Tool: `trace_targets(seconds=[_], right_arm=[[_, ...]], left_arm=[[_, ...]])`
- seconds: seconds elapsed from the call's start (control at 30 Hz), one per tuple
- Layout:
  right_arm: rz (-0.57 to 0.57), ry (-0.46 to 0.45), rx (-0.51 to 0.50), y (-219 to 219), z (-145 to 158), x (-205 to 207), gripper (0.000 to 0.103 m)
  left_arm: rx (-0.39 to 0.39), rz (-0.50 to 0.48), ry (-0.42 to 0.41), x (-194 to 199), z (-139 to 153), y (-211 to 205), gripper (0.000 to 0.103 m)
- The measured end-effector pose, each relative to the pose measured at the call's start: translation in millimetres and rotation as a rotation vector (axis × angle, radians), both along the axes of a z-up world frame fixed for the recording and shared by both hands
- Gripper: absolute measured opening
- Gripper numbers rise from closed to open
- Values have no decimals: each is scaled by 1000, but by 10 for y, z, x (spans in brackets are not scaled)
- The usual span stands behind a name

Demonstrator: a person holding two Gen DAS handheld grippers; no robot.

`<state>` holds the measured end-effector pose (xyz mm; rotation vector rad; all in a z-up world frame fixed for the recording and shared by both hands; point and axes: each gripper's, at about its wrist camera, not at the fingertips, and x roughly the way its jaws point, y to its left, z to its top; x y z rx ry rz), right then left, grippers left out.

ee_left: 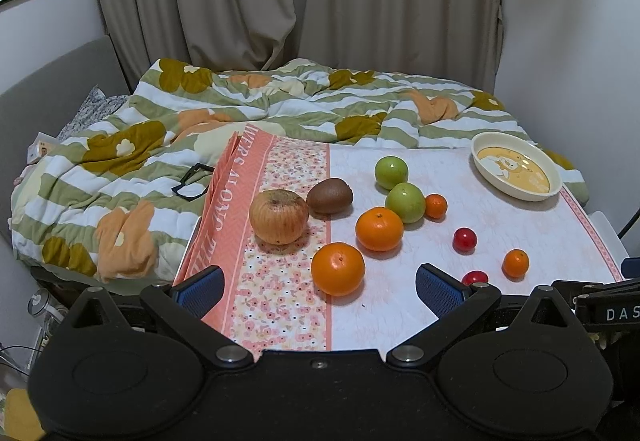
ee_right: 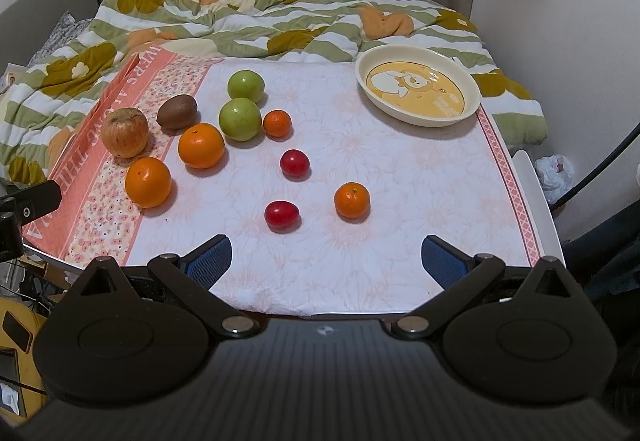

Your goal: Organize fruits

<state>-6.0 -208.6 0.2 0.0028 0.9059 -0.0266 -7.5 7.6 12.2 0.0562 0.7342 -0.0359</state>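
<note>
Both the left gripper [ee_left: 320, 291] and right gripper [ee_right: 326, 259] are released and empty; fruits lie scattered beside the plate [ee_right: 476, 87], probably waiting for sorting.

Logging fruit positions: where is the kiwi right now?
In the right wrist view the kiwi lies at the table's far left, between the apple and the green fruits.

Table [ee_right: 532, 201] under floral cloth [ee_right: 360, 169] bearing scattered fruits [ee_right: 201, 145] and dish [ee_right: 418, 91]
</note>
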Motion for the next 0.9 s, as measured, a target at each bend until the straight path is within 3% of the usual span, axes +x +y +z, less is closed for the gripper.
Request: trace_targets(seconds=[0.9], right_arm=[[-1,4,3,8,3,62,103]], left_arm=[[0,-4,2,14,11,-16,103]])
